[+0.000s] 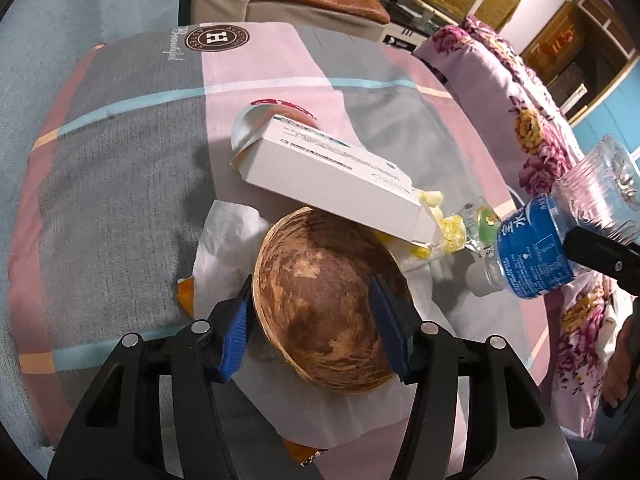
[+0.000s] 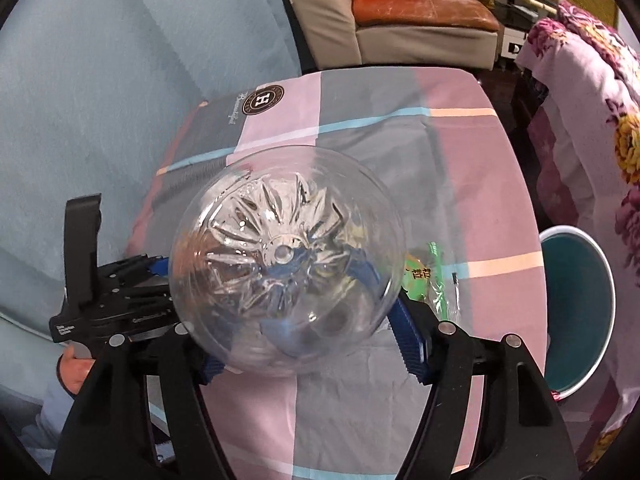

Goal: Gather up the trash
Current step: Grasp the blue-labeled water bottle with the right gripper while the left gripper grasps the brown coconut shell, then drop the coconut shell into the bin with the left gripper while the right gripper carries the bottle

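Note:
A brown coconut shell half (image 1: 332,304) lies dome up on white tissue paper (image 1: 224,240) on the plaid cloth. My left gripper (image 1: 316,320) straddles it, with both blue pads against its sides. Behind it a white carton (image 1: 320,168) leans on the shell, with yellow wrappers (image 1: 440,228) at its open end. My right gripper (image 2: 304,320) is shut on a clear plastic bottle (image 2: 284,264), seen base-first and lifted off the cloth. In the left wrist view the same bottle (image 1: 536,256) shows its blue label and white cap at the right.
A teal bin with a white rim (image 2: 576,312) stands by the table's right edge. A green packet (image 2: 420,276) lies on the cloth (image 2: 460,168) beyond the bottle. An orange wrapper (image 1: 186,292) peeks from under the tissue. A floral blanket (image 1: 532,128) lies at the right.

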Demonstrator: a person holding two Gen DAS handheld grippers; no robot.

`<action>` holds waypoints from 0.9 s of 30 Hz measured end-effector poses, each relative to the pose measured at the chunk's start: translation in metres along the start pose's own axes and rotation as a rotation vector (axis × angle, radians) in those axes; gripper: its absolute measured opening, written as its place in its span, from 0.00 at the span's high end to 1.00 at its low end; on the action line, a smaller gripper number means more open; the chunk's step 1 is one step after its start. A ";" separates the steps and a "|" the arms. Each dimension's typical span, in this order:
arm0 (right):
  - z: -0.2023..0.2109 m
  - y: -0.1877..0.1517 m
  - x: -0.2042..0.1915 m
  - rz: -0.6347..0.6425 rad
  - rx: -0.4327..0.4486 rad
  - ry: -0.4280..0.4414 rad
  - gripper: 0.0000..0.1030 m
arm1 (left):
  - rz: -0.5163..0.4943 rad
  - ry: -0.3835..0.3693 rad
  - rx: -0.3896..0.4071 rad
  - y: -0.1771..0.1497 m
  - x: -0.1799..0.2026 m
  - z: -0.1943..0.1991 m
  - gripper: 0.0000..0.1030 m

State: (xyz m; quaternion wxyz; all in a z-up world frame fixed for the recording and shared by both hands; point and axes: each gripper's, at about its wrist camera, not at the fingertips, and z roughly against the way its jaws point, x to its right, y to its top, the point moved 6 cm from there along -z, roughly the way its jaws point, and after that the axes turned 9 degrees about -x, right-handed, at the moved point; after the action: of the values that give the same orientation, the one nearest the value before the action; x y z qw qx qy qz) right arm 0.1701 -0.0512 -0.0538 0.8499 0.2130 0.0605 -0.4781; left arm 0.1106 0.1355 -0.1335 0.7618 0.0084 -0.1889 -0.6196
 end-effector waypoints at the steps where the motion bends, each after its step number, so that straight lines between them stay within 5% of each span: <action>1: 0.001 -0.001 0.002 -0.004 0.003 0.007 0.37 | 0.003 0.013 0.005 -0.001 0.001 0.001 0.48; 3: 0.002 -0.003 0.004 -0.009 0.008 0.013 0.37 | 0.010 0.049 0.008 -0.003 0.000 0.003 0.81; 6: 0.005 -0.007 0.008 -0.020 0.019 0.028 0.37 | 0.015 0.074 0.015 -0.008 0.001 0.007 0.89; 15: 0.026 -0.017 0.023 -0.055 0.071 0.090 0.37 | -0.015 0.154 0.106 -0.023 0.021 0.050 0.91; 27: 0.084 -0.037 0.068 -0.141 0.222 0.130 0.37 | -0.085 0.129 0.182 -0.007 0.084 0.085 0.91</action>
State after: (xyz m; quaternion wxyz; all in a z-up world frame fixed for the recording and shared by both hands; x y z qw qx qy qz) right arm 0.1668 -0.1568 -0.0098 0.7796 0.3314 0.0771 -0.5257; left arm 0.0921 0.0731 -0.0326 0.7416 0.1254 -0.1946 -0.6296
